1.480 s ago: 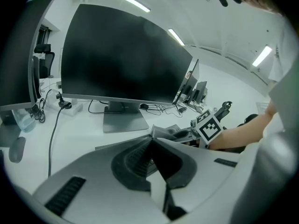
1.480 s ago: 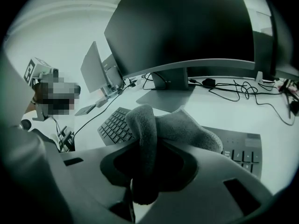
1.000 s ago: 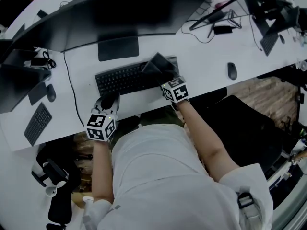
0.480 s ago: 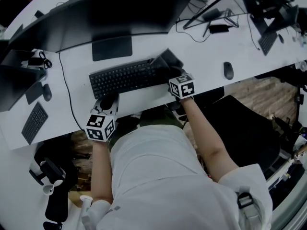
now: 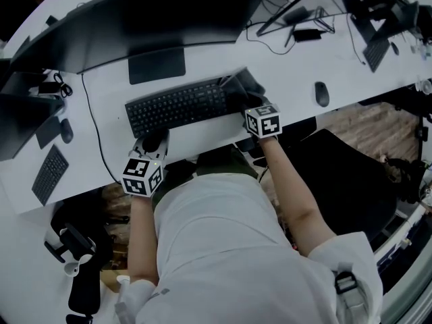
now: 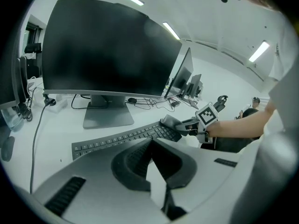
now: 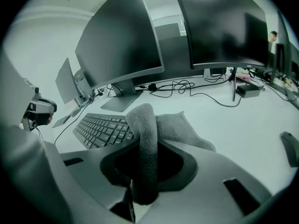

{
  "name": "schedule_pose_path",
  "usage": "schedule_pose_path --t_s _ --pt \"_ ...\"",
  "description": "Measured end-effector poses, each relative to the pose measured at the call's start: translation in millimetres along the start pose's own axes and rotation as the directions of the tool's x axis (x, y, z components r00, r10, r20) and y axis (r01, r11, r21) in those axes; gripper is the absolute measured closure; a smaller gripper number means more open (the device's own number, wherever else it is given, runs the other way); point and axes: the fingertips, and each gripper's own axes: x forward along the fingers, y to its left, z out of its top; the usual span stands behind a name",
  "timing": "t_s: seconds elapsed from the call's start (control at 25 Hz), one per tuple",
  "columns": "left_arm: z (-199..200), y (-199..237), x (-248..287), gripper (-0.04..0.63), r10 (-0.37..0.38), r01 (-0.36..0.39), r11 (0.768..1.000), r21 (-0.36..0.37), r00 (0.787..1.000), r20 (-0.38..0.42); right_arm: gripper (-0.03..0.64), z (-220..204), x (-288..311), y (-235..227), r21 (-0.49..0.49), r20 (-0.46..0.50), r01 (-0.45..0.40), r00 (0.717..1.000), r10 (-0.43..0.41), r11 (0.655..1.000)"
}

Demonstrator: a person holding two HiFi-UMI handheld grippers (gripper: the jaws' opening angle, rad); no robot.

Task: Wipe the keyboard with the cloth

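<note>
As the right gripper [image 5: 248, 105], clamping the cloth [image 5: 241, 84], has reached the keyboard [image 5: 177, 106] right end, that pass appears complete; left gripper [image 5: 153, 142] sits closed, empty.

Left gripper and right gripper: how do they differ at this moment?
The right gripper is shut on the cloth; the left gripper is shut on nothing. The right gripper is at the keyboard's right end; the left gripper sits before its left part, near the desk edge. Both face the keyboard.
</note>
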Motion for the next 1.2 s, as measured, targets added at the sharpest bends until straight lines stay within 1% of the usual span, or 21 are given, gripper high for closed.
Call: schedule_pose_path --t_s 0.4,0.64,0.88,1.2 --pt "-2.2 27.6 -17.8 0.594 -0.051 0.052 0.998 0.033 0.999 -0.015 0.522 -15.7 -4.8 13.3 0.058 -0.009 0.113 0.994 -0.113 0.992" --pt "-8.5 49.0 -30.8 0.594 -0.064 0.066 0.996 0.053 0.997 -0.03 0.522 -16.1 0.1 29.9 0.073 -0.01 0.151 0.989 -0.15 0.986" --pt "-14.1 73.7 -47.9 0.594 -0.073 0.075 0.996 0.052 0.997 -0.037 0.522 -15.2 10.0 58.1 0.063 -0.023 0.176 0.984 -0.175 0.982" --pt "-25.1 112.0 -71.3 0.594 -0.075 0.079 0.994 0.076 0.996 -0.053 0.522 -10.6 29.8 98.4 0.048 -0.03 0.201 0.979 -0.2 0.978"
